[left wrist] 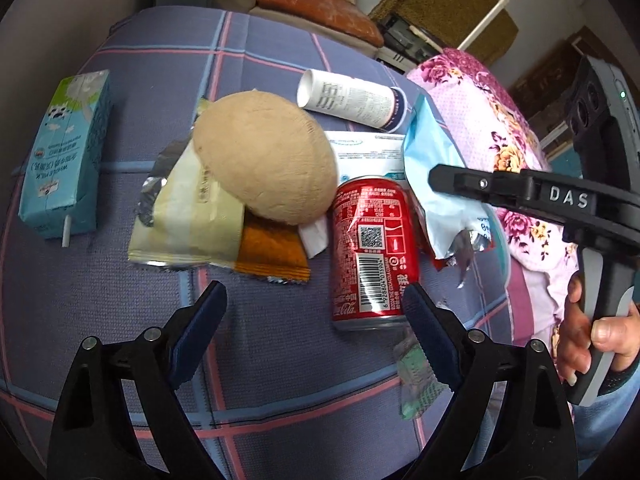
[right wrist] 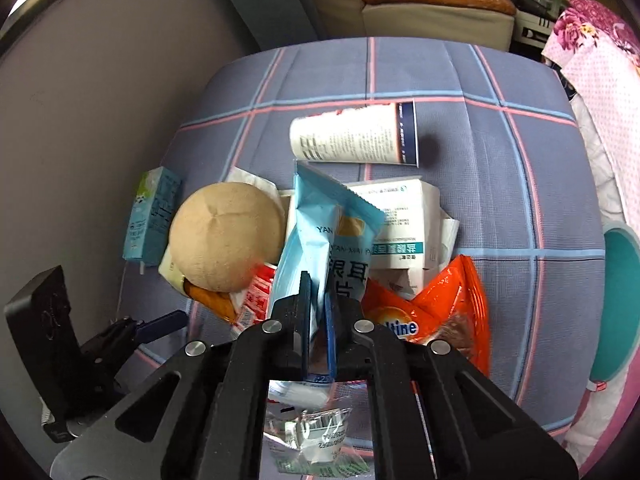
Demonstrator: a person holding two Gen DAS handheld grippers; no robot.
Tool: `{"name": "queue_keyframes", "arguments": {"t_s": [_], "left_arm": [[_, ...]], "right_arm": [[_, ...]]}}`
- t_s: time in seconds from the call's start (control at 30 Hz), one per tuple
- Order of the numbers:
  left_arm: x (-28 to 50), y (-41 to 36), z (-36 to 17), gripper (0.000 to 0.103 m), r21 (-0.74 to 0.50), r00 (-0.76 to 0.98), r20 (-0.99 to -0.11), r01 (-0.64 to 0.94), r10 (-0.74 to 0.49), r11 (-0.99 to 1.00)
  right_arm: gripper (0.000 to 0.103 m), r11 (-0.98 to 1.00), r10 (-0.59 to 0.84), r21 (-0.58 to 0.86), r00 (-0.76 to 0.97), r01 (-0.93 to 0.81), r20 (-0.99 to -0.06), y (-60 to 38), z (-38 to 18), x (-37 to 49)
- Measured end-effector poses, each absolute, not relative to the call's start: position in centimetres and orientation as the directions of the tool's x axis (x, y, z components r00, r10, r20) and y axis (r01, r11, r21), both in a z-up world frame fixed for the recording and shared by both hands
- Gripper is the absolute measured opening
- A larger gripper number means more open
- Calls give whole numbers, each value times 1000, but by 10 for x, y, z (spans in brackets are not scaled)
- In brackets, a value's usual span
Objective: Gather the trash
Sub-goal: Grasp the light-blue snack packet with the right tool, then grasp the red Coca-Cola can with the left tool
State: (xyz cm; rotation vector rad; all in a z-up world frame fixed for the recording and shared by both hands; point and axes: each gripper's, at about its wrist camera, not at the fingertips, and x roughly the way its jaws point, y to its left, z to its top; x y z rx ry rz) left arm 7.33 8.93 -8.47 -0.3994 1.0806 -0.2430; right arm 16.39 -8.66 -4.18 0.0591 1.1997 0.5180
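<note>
My right tongs (right wrist: 318, 312) pinch the light blue snack pouch (right wrist: 320, 232), which stands up between the pads above the trash heap. My left tongs (left wrist: 316, 316) are spread, empty, with the red cola can (left wrist: 370, 248) just ahead of the right-hand pad.

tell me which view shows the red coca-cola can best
The left wrist view. The red aluminium can lies there in full, barcode up, just ahead of the open left gripper. In the right wrist view only a red sliver shows, behind the pale blue foil packet.
</note>
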Motion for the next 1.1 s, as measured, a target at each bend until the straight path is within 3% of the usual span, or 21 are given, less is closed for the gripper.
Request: {"name": "queue_keyframes", "arguments": {"t_s": [0.17, 0.27, 0.63, 0.73, 1.1], "left_arm": [[77, 69, -78, 89, -396, 450, -812, 44, -372, 917], [79, 58, -77, 83, -387, 438, -818, 60, -373, 920], [110, 19, -98, 82, -297, 367, -881, 59, -297, 953], [114, 13, -104, 60, -280, 362, -890, 48, -278, 959], [103, 19, -42, 60, -242, 502, -839, 1, -210, 970]], "right_arm": [[6, 874, 446, 338, 301, -348, -843, -97, -25, 161], [6, 876, 454, 339, 352, -342, -818, -110, -9, 159], [6, 897, 442, 376, 450, -231, -776, -187, 10, 148], [6, 898, 440, 391, 454, -201, -775, -208, 6, 146], [6, 875, 466, 469, 478, -121, -745, -266, -14, 140]]}}
